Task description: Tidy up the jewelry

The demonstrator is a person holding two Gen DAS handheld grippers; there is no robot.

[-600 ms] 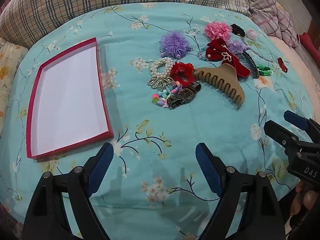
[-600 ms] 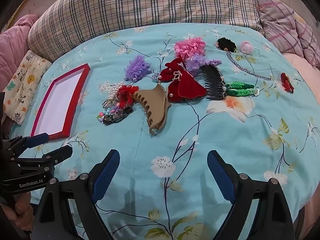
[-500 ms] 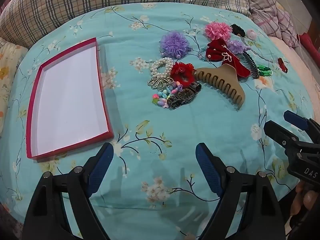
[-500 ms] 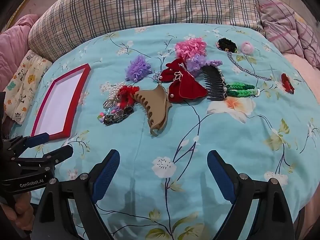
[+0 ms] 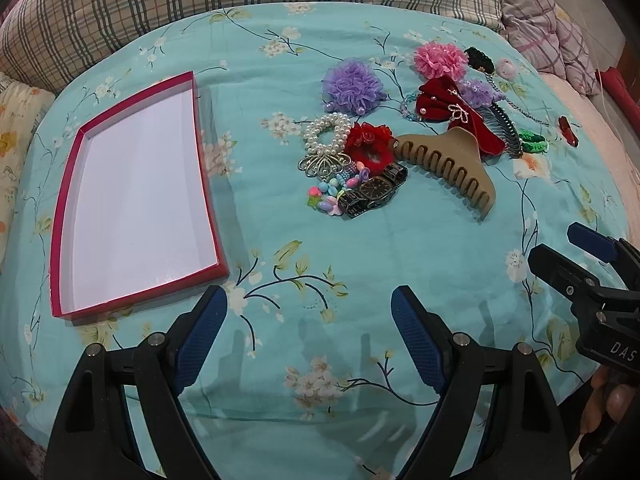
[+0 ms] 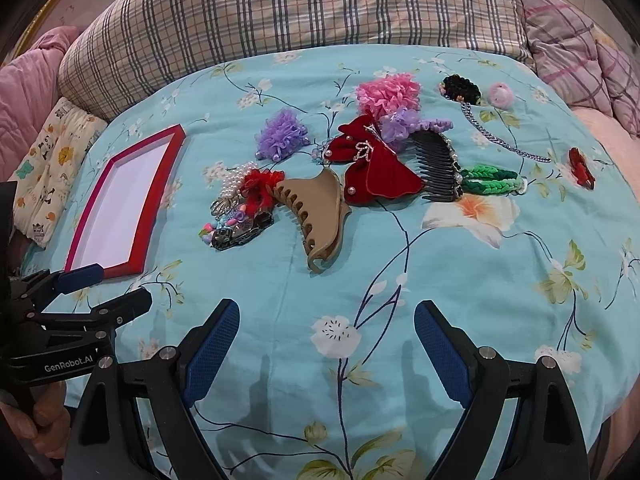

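Note:
An empty red-rimmed box with a white floor [image 5: 136, 196] lies on the turquoise floral bedspread at the left; it also shows in the right wrist view [image 6: 124, 204]. A cluster of jewelry and hair pieces lies to its right: a pearl bracelet [image 5: 328, 136], a dark watch [image 5: 376, 192], a tan claw clip [image 5: 448, 168], a red velvet bow [image 6: 376, 168], a purple flower [image 5: 352, 86] and a black comb [image 6: 436, 168]. My left gripper [image 5: 308, 320] is open and empty, near the box's front corner. My right gripper [image 6: 326, 332] is open and empty, in front of the claw clip.
Plaid pillows [image 6: 304, 8] line the far edge of the bed. A green braided band [image 6: 492, 180], a silver chain [image 6: 496, 140] and a small red clip [image 6: 582, 166] lie at the right. A patterned cushion [image 6: 52, 160] sits left of the box.

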